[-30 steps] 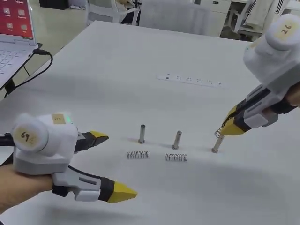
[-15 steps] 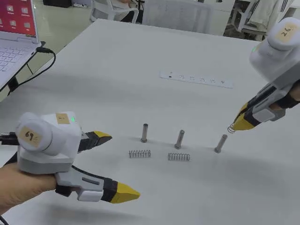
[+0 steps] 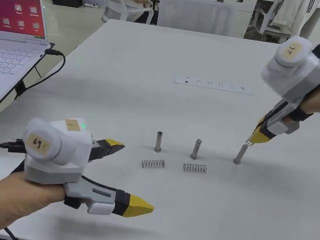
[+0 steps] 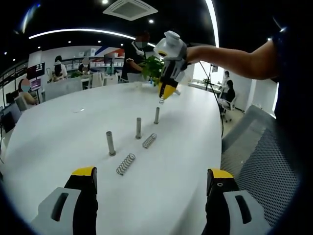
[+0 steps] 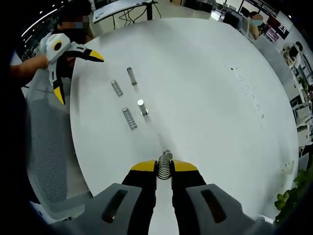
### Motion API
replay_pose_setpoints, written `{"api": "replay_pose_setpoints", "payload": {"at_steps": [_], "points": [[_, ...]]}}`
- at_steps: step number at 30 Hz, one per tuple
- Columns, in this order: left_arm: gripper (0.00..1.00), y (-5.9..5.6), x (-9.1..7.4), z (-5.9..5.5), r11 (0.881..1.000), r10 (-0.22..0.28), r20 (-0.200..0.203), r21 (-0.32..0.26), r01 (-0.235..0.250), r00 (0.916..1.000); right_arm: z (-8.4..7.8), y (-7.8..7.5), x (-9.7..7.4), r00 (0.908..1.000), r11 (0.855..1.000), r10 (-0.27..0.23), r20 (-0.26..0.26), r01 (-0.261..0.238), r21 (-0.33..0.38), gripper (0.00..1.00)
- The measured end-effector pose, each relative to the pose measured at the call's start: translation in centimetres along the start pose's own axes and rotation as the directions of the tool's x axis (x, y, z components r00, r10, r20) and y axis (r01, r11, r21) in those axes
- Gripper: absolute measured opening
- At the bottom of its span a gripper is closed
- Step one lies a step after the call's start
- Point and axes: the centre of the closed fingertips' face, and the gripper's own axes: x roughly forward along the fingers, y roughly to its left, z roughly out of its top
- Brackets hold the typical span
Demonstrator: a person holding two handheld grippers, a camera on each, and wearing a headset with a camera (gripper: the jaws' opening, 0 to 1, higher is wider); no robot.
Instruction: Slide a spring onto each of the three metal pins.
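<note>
- right gripper (image 3: 255,138) clamped on a spring (image 5: 165,170), just above the end pin (image 3: 240,154)
- left gripper (image 3: 128,175) wide open, holding nothing
- two springs (image 3: 153,163) lying beside the other pins (image 3: 158,141)

I read yellow tips on the white-and-black left gripper (image 3: 131,175) and right gripper (image 3: 255,138); each pin (image 3: 196,148) silver-grey, each spring (image 3: 153,163) silver, table (image 3: 125,75) white, laptop screen (image 3: 22,17) red.

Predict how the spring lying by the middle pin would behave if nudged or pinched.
The spring lies on its side on the smooth table, so it would probably roll if pushed across its axis. Its thin, open coils suggest it is light and would likely squash under a hard pinch.
</note>
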Motion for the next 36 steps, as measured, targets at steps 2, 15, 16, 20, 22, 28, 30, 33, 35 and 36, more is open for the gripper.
{"api": "replay_pose_setpoints", "payload": {"at_steps": [2,15,16,20,22,28,30,33,35,36], "points": [[0.90,0.0,0.0,0.0,1.000,0.001,-0.001,0.001,-0.001,1.0000,0.0,-0.1,0.2,1.0000,1.000,0.003,-0.002,-0.003,0.005,0.09],[0.90,0.0,0.0,0.1,1.000,0.004,0.004,-0.001,-0.004,1.0000,-0.2,-0.5,1.0,0.9997,1.000,0.012,-0.021,-0.011,0.011,0.09],[0.90,0.0,0.0,0.1,1.000,0.004,0.003,-0.001,-0.004,1.0000,-0.2,-0.5,1.0,0.9997,1.000,0.012,-0.022,-0.012,0.011,0.09],[0.90,0.0,-0.1,0.0,1.000,0.005,0.000,-0.003,-0.005,1.0000,-0.3,-0.6,1.3,0.9994,1.000,0.021,-0.028,-0.020,0.017,0.09],[0.90,0.1,-0.1,0.0,1.000,0.007,0.001,-0.006,-0.007,1.0000,-0.3,-0.6,1.4,0.9992,1.000,0.024,-0.031,-0.024,0.019,0.09],[0.89,0.1,-0.2,-0.1,1.000,0.010,0.000,-0.009,-0.010,1.0000,-0.3,-0.7,1.9,0.9987,0.999,0.032,-0.040,-0.031,0.019,0.09],[0.89,0.1,-0.2,-0.1,1.000,0.009,-0.002,-0.010,-0.009,1.0000,-0.4,-0.7,2.2,0.9982,0.999,0.038,-0.047,-0.037,0.021,0.09],[0.88,0.1,-0.2,-0.2,1.000,0.008,-0.003,-0.010,-0.008,1.0000,-0.5,-0.7,2.6,0.9975,0.999,0.043,-0.056,-0.042,0.023,0.09],[0.88,0.2,-0.2,-0.2,1.000,0.009,-0.003,-0.012,-0.009,1.0000,-0.6,-0.7,3.0,0.9969,0.999,0.047,-0.063,-0.046,0.024,0.09],[0.88,0.2,-0.2,-0.2,1.000,0.009,-0.004,-0.012,-0.009,0.9999,-0.7,-0.7,3.2,0.9965,0.999,0.047,-0.070,-0.045,0.023,0.09]]}}
